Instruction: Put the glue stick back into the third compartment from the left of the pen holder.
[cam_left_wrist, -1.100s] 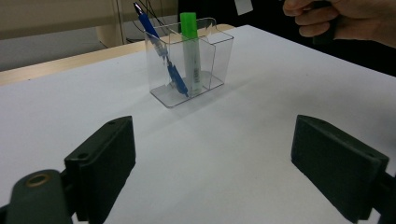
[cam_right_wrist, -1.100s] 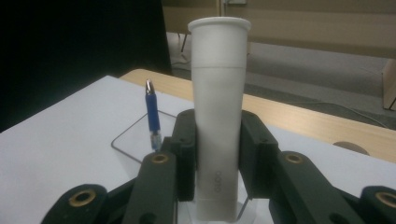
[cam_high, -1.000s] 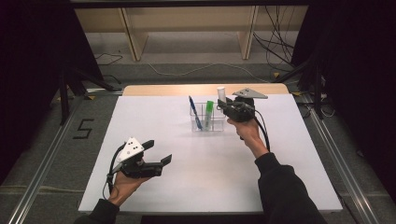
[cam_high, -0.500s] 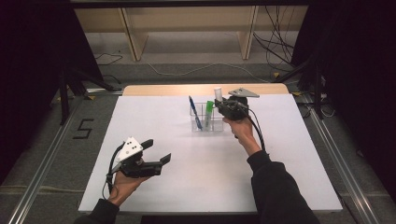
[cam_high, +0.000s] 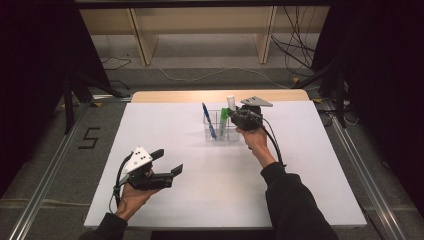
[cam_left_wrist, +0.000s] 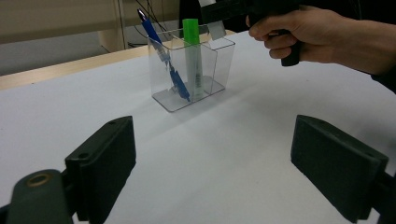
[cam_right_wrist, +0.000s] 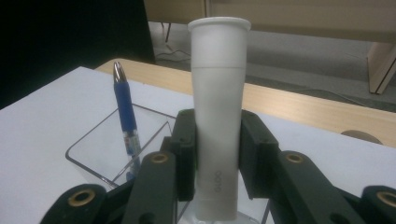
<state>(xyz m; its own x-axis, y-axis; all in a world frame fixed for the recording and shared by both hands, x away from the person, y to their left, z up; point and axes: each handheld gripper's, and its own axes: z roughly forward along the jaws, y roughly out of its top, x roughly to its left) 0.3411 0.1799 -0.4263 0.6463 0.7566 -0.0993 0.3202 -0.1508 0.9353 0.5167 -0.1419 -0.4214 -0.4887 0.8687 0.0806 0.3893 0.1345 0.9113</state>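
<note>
Nearest the person, the left hand-held gripper (cam_high: 167, 162) hovered low over the white table (cam_high: 150, 200) with its jaws spread wide and nothing between them, pointing toward the far middle of the table. Farther out, a clear plastic holder (cam_left_wrist: 187, 77) stood on the table with a blue pen (cam_left_wrist: 163, 51) leaning in its left compartment and a green marker (cam_left_wrist: 192, 56) standing upright beside it. At the holder's far right side, the right hand-held gripper (cam_right_wrist: 217, 154) was clamped on an upright white tube (cam_right_wrist: 218, 93), held over the holder.
</note>
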